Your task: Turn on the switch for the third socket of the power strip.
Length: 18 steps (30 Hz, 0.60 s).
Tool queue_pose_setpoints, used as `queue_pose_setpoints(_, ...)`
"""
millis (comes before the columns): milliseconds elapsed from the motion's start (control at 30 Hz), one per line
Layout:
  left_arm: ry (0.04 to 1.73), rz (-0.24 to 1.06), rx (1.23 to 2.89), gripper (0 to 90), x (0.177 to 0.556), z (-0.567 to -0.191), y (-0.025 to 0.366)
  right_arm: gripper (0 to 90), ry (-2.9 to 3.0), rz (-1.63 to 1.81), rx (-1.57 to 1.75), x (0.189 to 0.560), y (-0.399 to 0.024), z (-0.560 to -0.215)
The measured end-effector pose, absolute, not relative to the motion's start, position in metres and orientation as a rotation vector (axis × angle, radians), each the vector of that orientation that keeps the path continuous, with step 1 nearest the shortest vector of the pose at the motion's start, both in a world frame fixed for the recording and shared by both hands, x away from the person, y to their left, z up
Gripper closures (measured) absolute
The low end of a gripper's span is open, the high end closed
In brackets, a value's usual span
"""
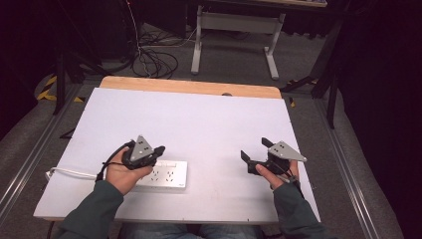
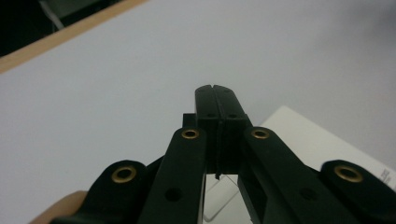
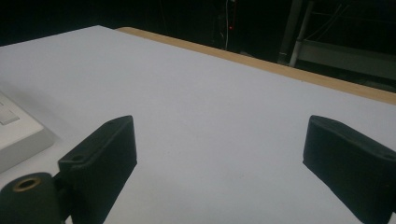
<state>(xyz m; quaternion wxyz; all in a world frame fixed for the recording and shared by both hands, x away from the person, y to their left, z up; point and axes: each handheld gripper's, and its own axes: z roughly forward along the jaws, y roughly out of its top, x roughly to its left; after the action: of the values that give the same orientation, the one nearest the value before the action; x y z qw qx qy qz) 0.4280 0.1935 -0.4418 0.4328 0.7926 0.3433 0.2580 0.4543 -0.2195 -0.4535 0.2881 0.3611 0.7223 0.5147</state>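
Note:
A white power strip (image 1: 168, 175) lies flat near the table's front left, its white cord (image 1: 69, 172) trailing off to the left. My left gripper (image 1: 159, 149) hovers over the strip's left end, held in a hand. In the left gripper view its jaws (image 2: 215, 91) are pressed together, with no object seen between them, and the strip (image 2: 308, 140) lies below and to the right. My right gripper (image 1: 255, 148) is held at the front right, apart from the strip. Its jaws (image 3: 219, 140) stand wide open over bare white board, with a corner of the strip (image 3: 18, 133) at the left edge.
The white board (image 1: 199, 119) covers a table with a wooden strip (image 1: 189, 86) along its far edge. Behind it stand a white desk frame (image 1: 234, 30) and a tangle of cables (image 1: 154, 59) on the floor. Metal rails run down both sides.

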Motion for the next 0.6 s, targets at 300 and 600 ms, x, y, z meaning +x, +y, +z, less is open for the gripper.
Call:
queue_pose_setpoints(300,0.918,0.697,1.733,89.7,0.413,-0.423,0.228,10.0,1.940,1.372,0.949,0.455,-0.216,-0.454)
queue_pose_setpoints(600,0.936,0.752,1.631,89.6,0.410,-0.415,0.241,10.0,1.946,1.358,0.947,0.456,-0.216,-0.454)
